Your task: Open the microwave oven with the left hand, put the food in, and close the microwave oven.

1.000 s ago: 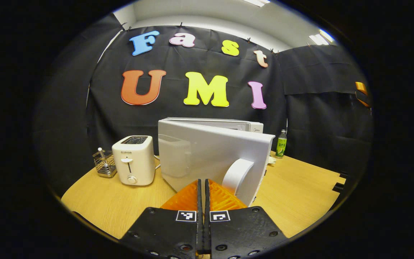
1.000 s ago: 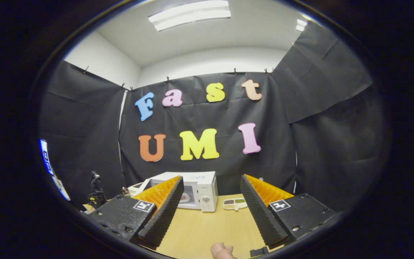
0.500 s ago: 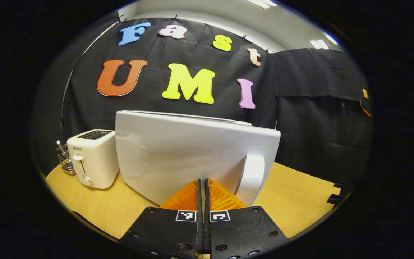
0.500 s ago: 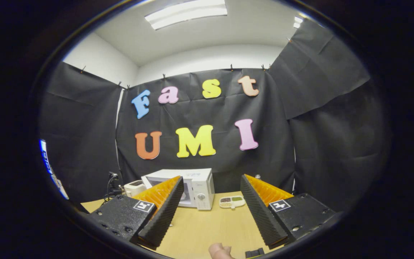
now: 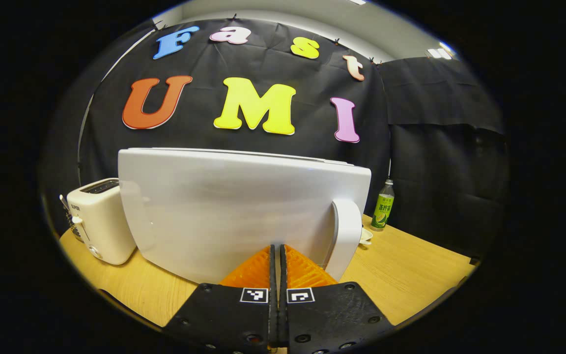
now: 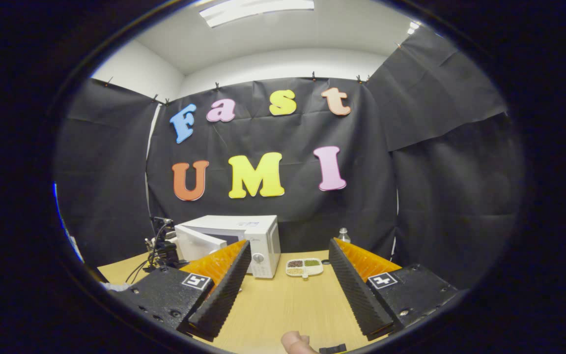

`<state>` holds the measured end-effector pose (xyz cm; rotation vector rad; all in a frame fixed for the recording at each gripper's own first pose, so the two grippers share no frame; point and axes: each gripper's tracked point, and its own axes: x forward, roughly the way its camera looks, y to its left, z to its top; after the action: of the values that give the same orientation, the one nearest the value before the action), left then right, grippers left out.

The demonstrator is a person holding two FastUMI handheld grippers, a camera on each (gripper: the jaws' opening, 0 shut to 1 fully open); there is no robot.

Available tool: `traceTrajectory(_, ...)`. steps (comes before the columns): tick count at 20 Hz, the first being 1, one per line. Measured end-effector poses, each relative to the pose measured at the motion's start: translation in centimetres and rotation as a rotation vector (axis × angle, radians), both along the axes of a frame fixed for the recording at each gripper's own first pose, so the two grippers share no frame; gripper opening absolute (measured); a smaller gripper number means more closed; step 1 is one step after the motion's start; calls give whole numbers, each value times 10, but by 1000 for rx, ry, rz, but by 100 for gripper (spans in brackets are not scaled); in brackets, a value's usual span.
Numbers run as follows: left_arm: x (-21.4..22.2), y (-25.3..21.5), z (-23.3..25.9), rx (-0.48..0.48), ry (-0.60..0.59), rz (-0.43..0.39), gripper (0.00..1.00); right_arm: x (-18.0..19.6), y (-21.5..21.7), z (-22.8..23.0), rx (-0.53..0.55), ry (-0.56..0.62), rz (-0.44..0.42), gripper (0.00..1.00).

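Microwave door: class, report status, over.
Left gripper shut, against microwave door. Door partly open. Right gripper open, empty. Food tray on table, path clear.

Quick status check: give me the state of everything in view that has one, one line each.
White microwave door: partly open, swinging toward shut.
Left gripper: fingers shut, empty, against the door's outer face.
Right gripper: fingers open, empty, above the table.
White toaster: slots empty, upright.
Green-labelled plastic bottle: upright, capped.
White sectioned dish of grains: flat on the wooden table, outside the microwave.
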<state>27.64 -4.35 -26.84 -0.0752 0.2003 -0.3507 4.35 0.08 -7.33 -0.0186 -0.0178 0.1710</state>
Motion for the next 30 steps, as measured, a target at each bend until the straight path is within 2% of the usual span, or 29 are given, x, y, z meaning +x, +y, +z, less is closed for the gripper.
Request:
traceTrajectory(3,26,-13,-4,-1,3,15,0,24,-5,-9,-17,22,-5,100)
traceTrajectory(4,33,-17,-7,-15,13,19,0,30,-7,-13,-19,31,-6,92)
traceTrajectory(5,42,-21,-9,-28,18,26,0,38,-8,-17,-16,40,-6,92)
traceTrajectory(6,50,-23,-11,-37,20,35,0,44,-8,-19,-14,49,-6,100)
traceTrajectory(7,58,-24,-13,-44,27,48,0,50,-10,-23,-12,57,-9,92)
traceTrajectory(9,73,-22,-23,-34,64,93,0,58,-16,-28,2,70,-14,92)
traceTrajectory(10,77,-21,-17,-35,29,116,0,61,-18,-31,10,75,-17,100)
traceTrajectory(11,81,-21,-28,-14,71,120,0,63,-21,-33,14,80,-22,92)
traceTrajectory(12,81,-20,-20,-2,40,130,0,65,-23,-36,16,83,-27,92)
traceTrajectory(15,77,-20,-24,63,43,142,0,64,-28,-40,22,92,-41,92)
traceTrajectory(16,75,-19,-24,64,61,147,0,61,-27,-40,25,93,-41,100)
traceTrajectory(17,72,-19,-24,57,75,153,0,58,-26,-39,27,90,-40,92)
traceTrajectory(20,60,-22,-13,21,78,154,0,45,-24,-35,26,81,-37,92)
traceTrajectory(23,41,-19,1,31,67,165,0,32,-21,-32,15,69,-39,92)
traceTrajectory(24,32,-16,7,38,64,170,0,28,-19,-31,9,68,-39,100)
traceTrajectory(25,22,-16,13,37,59,171,0,23,-17,-31,4,69,-39,100)
traceTrajectory(26,11,-14,17,32,67,172,2,19,-15,-31,5,69,-36,92)
traceTrajectory(27,2,-11,21,22,75,178,4,14,-13,-28,7,63,-33,92)
traceTrajectory(28,-13,-14,23,0,96,160,15,11,-11,-27,7,58,-33,100)
traceTrajectory(29,-25,-12,30,-11,102,166,27,7,-9,-25,6,54,-36,92)
traceTrajectory(30,-39,-5,39,-4,99,184,40,3,-8,-25,6,54,-37,92)
